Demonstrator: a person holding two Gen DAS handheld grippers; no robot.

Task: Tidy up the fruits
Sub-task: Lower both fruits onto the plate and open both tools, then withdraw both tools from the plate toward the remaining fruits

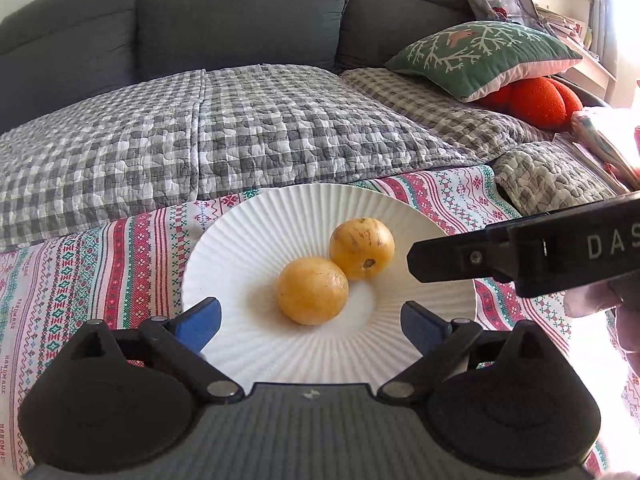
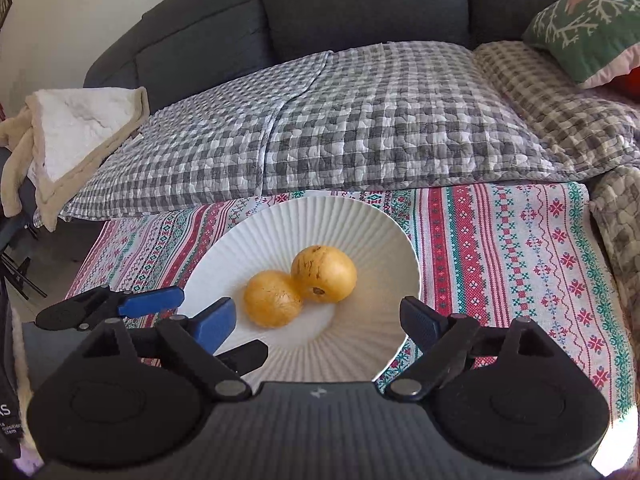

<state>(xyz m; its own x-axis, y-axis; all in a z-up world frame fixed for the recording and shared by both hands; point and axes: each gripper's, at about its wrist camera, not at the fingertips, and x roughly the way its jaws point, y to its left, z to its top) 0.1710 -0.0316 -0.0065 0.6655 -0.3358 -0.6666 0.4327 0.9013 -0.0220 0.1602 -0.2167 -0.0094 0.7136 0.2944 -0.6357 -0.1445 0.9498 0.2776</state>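
Note:
Two yellow round fruits lie touching on a white ribbed plate [image 1: 248, 240]: a near fruit [image 1: 312, 290] and a far fruit [image 1: 362, 248] with brown marks. My left gripper [image 1: 310, 320] hovers open over the plate's near side, its blue pads either side of the near fruit and clear of it. One black finger [image 1: 440, 260] of the right gripper reaches in from the right. In the right wrist view my right gripper [image 2: 316, 318] is open in front of the same fruits [image 2: 272, 298] [image 2: 324, 274], holding nothing. The left gripper's blue finger [image 2: 152, 302] shows at the left.
The plate rests on a red, green and white patterned cloth [image 2: 500, 260]. Behind it a grey checked quilt [image 1: 240, 128] covers a dark grey sofa [image 1: 240, 20]. A green cushion [image 1: 480, 56] and orange plush balls [image 1: 536, 100] lie at the right; a beige blanket [image 2: 72, 136] at the left.

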